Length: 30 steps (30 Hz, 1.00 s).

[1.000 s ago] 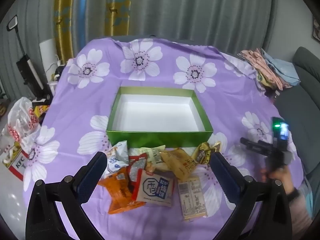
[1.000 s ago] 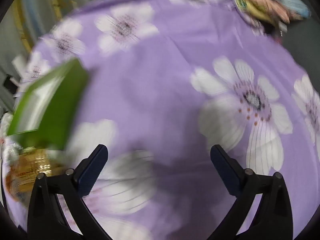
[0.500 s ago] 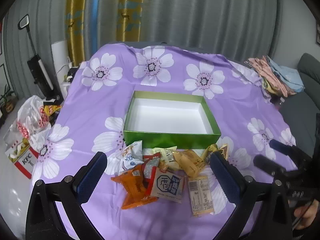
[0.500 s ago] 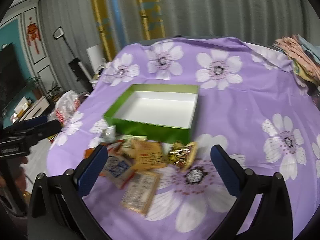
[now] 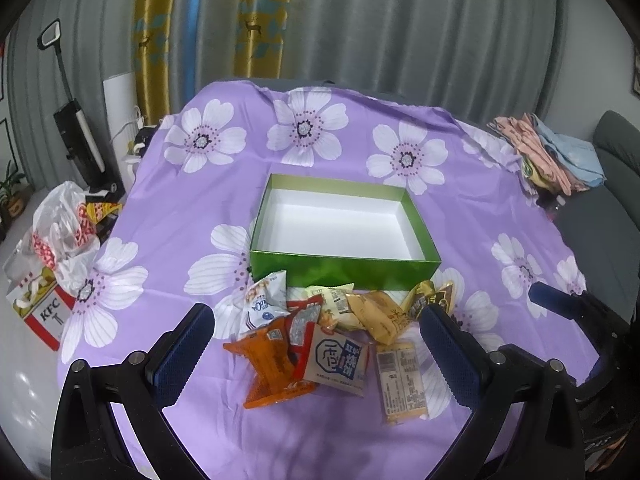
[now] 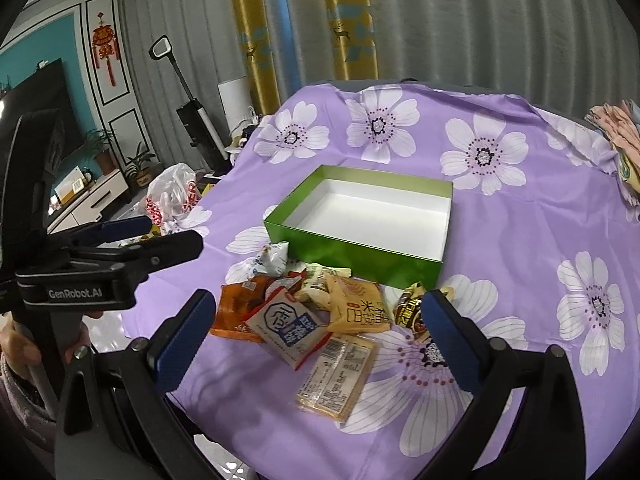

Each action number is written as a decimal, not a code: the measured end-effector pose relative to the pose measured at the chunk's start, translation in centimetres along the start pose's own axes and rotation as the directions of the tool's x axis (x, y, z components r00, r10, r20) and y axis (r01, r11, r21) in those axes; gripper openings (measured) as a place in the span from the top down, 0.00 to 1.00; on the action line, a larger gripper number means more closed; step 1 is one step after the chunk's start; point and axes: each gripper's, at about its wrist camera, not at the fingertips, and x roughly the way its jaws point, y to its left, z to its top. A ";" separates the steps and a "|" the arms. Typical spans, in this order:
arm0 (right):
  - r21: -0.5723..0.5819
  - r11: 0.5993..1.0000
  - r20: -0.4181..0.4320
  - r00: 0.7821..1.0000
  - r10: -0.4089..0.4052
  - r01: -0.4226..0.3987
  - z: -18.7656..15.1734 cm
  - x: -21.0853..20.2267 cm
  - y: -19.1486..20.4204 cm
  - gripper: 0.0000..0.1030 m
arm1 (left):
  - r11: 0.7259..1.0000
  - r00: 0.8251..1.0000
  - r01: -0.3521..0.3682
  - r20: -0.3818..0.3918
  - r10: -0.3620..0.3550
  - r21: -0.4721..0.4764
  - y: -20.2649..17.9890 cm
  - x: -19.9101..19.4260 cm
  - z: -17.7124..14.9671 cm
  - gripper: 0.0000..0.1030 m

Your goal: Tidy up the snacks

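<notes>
Snacks (image 5: 328,340) lie in a loose heap on the purple flowered tablecloth (image 5: 192,208), just in front of the near wall of the green box (image 5: 344,272): an orange packet (image 5: 272,364) at the left, a white-and-blue packet (image 5: 264,300) behind it, a packet with a blue label (image 5: 338,360) overlapping the orange one, a long yellow bar (image 5: 402,380) to the right, a gold-and-black packet (image 5: 426,302) nearest the box's right corner. The box stands open, its white inside holding nothing. Off the table's left edge sit a white plastic bag (image 5: 64,232) and a KFC carton (image 5: 40,312); folded clothes (image 5: 552,156) lie at the far right. The left gripper (image 5: 316,344) hangs over the near side of the pile, fingers spread wide, gripping nothing. The right gripper (image 6: 316,340) is likewise spread wide above the pile, and nothing lies between either gripper and the packets
</notes>
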 end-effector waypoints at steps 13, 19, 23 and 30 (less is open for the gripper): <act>-0.008 1.000 0.023 0.999 0.028 -0.028 0.2 -0.7 0.2 0.00 | 1.000 1.000 0.008 -0.009 -0.008 0.007 -0.5 0.1 0.1 0.01; -0.019 0.999 0.021 0.999 0.032 -0.031 0.3 -0.7 0.6 0.00 | 1.000 1.000 0.005 -0.010 -0.005 0.005 -0.5 0.1 0.1 0.01; -0.020 0.999 0.022 0.999 0.035 -0.034 0.3 -0.8 0.6 0.00 | 1.000 1.000 0.007 -0.010 -0.007 0.004 -0.6 0.1 0.1 0.01; -0.016 0.999 0.020 0.999 0.033 -0.032 0.2 -0.6 0.5 0.00 | 1.000 1.000 0.009 -0.017 -0.009 0.006 -0.9 0.4 -0.1 0.01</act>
